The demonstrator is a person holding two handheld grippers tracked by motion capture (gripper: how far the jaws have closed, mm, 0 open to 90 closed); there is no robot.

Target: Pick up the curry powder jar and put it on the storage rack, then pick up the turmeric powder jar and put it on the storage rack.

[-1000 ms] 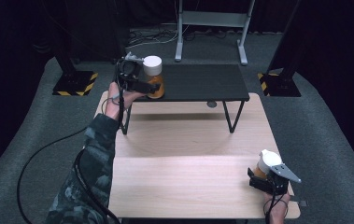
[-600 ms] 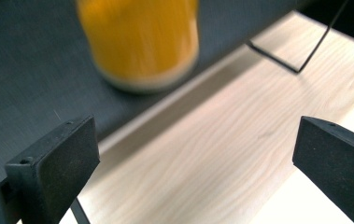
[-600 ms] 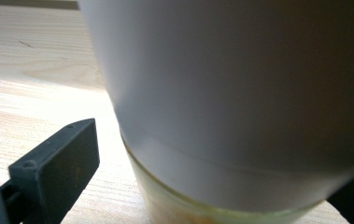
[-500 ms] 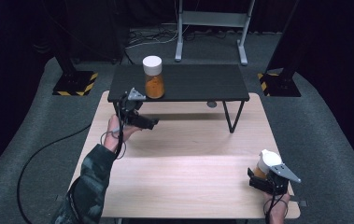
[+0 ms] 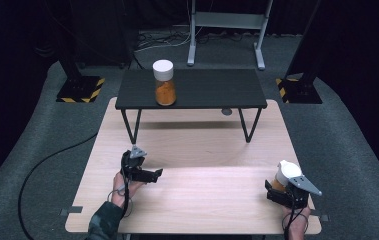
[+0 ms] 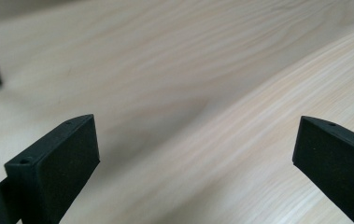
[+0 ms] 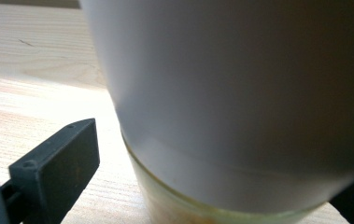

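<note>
Left gripper (image 5: pixel 153 174) hovering low over the wooden table (image 5: pixel 202 200), jaws standing wide apart and empty; right gripper (image 5: pixel 286 192) sitting with a white-capped jar (image 5: pixel 286 174) between its jaws, grip impossible to judge.

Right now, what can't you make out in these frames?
- Right claw grip: in the high view its grey plate covers the jaws; in the right gripper view the near jar cuts off the right jaw. Contact unclear.
- Near jar's contents: cropped and blurred in the right gripper view.
- Far jar on the black shelf: contents too small to identify.
</note>
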